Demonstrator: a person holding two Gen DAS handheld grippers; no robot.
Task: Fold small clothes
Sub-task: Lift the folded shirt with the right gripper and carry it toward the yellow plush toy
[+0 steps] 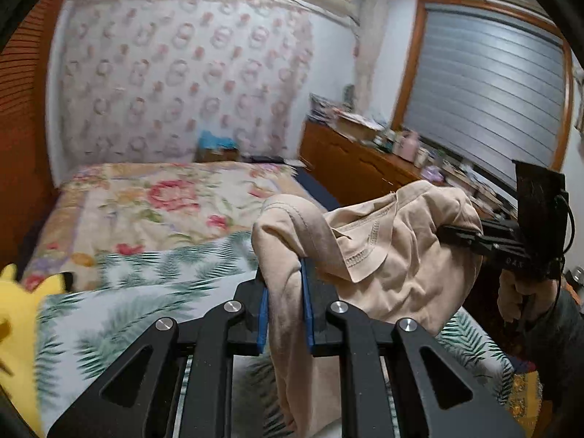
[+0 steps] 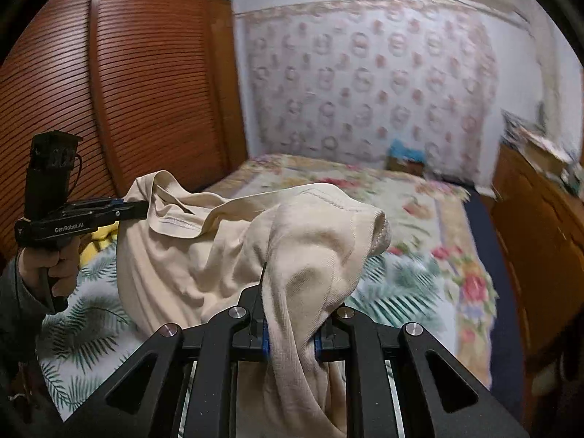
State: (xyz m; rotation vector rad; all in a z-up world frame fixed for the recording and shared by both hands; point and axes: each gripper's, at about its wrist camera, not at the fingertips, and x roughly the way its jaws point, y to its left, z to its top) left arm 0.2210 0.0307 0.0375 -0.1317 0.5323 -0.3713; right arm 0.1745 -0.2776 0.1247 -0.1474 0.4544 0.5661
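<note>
A small beige garment [image 1: 394,255] hangs in the air above the bed, stretched between both grippers. My left gripper [image 1: 284,277] is shut on one bunched end of it, and fabric drapes down between its blue-padded fingers [image 1: 263,314]. In the right wrist view my right gripper [image 2: 288,314] is shut on the other end of the beige garment [image 2: 204,255]. The left gripper [image 2: 140,208] shows there at the left, gripping the cloth. The right gripper [image 1: 447,231] shows at the right of the left wrist view, its tips buried in cloth.
A bed [image 1: 153,204] with a floral quilt and a palm-leaf sheet [image 2: 87,332] lies below. A yellow plush toy [image 1: 18,310] sits at the bed's left edge. A slatted wooden wardrobe [image 2: 127,84] stands left, a cluttered wooden dresser [image 1: 357,160] right.
</note>
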